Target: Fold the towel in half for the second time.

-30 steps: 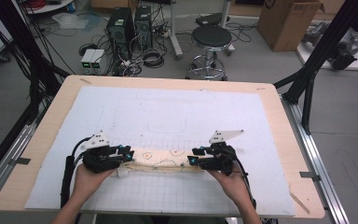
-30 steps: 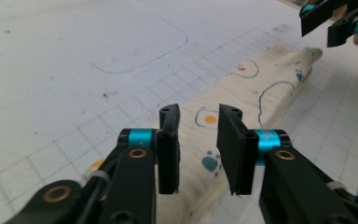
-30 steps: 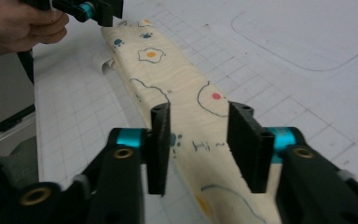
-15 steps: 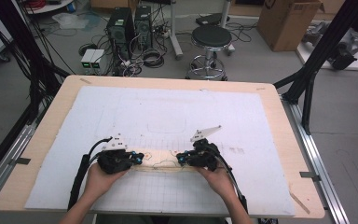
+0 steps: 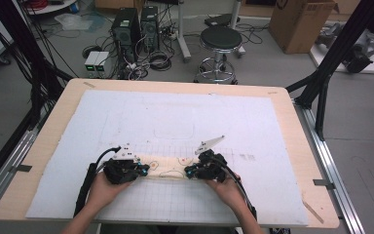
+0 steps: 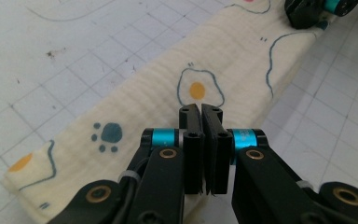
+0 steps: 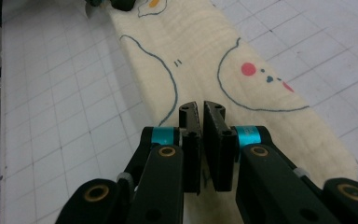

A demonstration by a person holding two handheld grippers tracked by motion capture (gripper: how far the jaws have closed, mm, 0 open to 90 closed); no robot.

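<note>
Both claws have just closed: left claw point(image 5: 143, 170) and right claw point(image 5: 189, 171) each pinch the near edge of the folded cloth point(image 5: 168, 166), lying on the gridded surface point(image 5: 272, 195) between the hands; looks ready for the next fold

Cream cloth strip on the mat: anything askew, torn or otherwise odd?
Nothing stands out. The cream printed cloth strip lies flat and folded on the white gridded mat, with no tear visible. The left gripper and right gripper are shut at its two ends.
</note>
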